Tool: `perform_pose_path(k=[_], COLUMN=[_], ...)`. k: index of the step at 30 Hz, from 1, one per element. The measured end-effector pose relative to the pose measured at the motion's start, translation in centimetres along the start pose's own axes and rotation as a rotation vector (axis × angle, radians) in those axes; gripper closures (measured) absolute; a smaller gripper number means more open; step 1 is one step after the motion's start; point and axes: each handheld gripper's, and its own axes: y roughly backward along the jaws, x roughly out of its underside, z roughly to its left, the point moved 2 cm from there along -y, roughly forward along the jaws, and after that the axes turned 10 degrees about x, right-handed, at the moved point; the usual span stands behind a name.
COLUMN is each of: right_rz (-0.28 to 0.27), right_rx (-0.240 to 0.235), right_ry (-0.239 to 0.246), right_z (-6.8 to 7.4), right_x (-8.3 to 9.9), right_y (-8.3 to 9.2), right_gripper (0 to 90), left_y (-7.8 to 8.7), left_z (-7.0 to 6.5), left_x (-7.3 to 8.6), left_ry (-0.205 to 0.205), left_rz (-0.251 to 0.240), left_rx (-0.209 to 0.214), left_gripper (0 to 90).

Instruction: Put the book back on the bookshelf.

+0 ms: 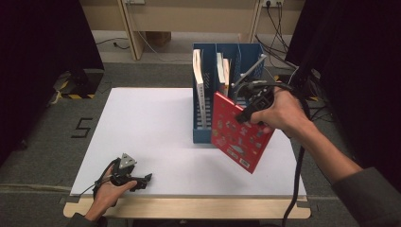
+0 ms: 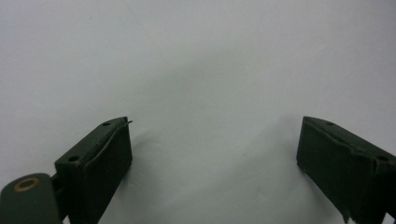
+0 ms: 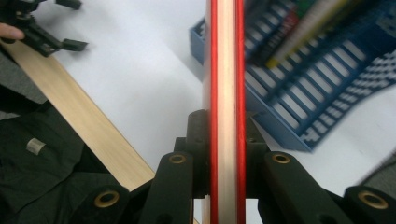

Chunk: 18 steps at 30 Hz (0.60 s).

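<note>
Book: red book (image 1: 239, 132), thin, hard-looking cover scattered with small coloured pictures and a white barcode patch near its lowest corner; held tilted, corner down, off the white table (image 1: 151, 127), just in front of the blue rack (image 1: 204, 135) and overlapping its front right part.
Book, edge-on: in the right gripper view, pale page block (image 3: 226, 93) between two red cover edges, running straight up from the jaws (cover art unseen from there).
Right gripper: right gripper (image 1: 247, 113) clamped on the red book near its upper edge, one black jaw flat against each cover; hand wrapped round the gripper body, beside the rack's right front.
Left gripper: left gripper (image 1: 142, 181) well away from the rack, low at the near left of the table, jaws spread wide with nothing between them.
Rack: three slotted compartments; white-spined book (image 1: 198, 90) upright in the left one, two thinner books (image 1: 222, 73) in the middle one.
High view alone: cover pictures, tilt of the red book, rack's contents.
Left gripper view alone: bare white tabletop between the two black pads (image 2: 100, 163).
Right gripper view alone: rack's slotted wall, blurred, just right of the red book (left gripper small at top left).
</note>
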Motion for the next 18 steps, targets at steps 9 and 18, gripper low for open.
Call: perform_pose_path(k=[9,18], right_rz=[-0.009,-0.008], right_rx=[0.054,0.069], right_ry=[-0.089,-0.132], right_z=[-3.9,-6.2], right_x=[2.0,2.5], right_y=[1.3,2.5], right_gripper=[79.8,79.8], left_y=[-0.1,-0.2], left_z=[0.0,0.0], left_x=[0.0,-0.2], left_ry=[0.003,0.005], left_rz=[-0.005,0.005], left_rx=[-0.006,0.004], left_gripper=[8.8,7.1])
